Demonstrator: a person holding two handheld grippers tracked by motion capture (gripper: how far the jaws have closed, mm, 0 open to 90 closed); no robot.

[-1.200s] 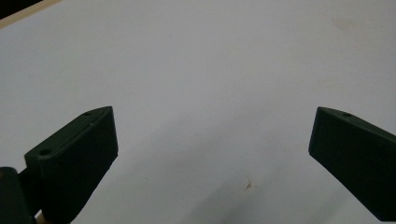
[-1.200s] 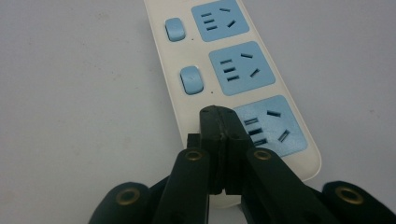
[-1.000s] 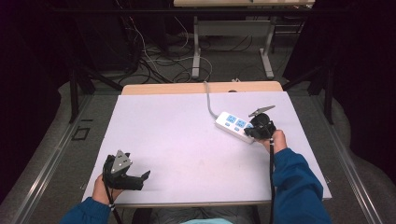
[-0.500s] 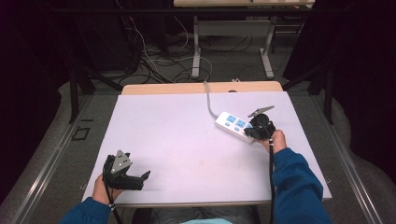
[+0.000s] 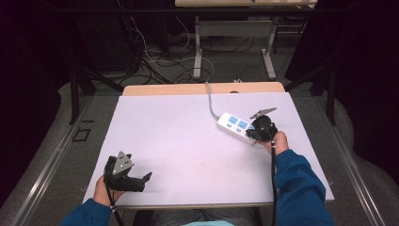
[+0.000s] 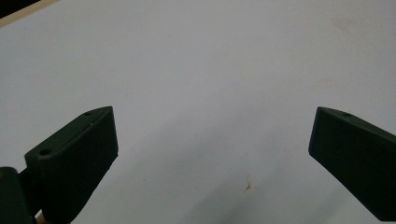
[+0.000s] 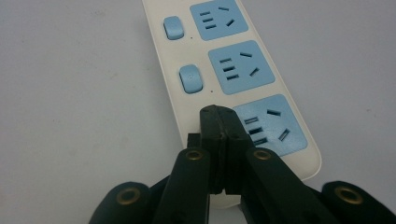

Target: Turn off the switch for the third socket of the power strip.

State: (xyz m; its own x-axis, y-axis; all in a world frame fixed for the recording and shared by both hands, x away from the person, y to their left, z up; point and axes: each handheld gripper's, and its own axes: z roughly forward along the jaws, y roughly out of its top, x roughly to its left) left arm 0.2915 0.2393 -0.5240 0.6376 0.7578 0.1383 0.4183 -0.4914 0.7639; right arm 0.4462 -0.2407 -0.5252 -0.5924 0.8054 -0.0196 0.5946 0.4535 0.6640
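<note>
A white power strip [image 5: 235, 125] with blue sockets and blue switches lies at the right of the white table [image 5: 179, 136]. Its grey cable [image 5: 210, 101] runs toward the far edge. My right gripper [image 5: 254, 132] is shut, jaws pressed together with nothing between them. In the right gripper view its tips [image 7: 218, 116] rest on the power strip [image 7: 233, 70] beside the nearest socket, in line with the two blue switches [image 7: 191, 78] above. My left gripper [image 5: 145, 181] sits at the table's front left, open over bare tabletop [image 6: 212, 135].
A wooden strip [image 5: 202, 88] edges the table's far side. Beyond it stand metal table legs and tangled cables [image 5: 155, 52] on the floor. A small brown mark [image 6: 247, 185] shows on the tabletop between the left jaws.
</note>
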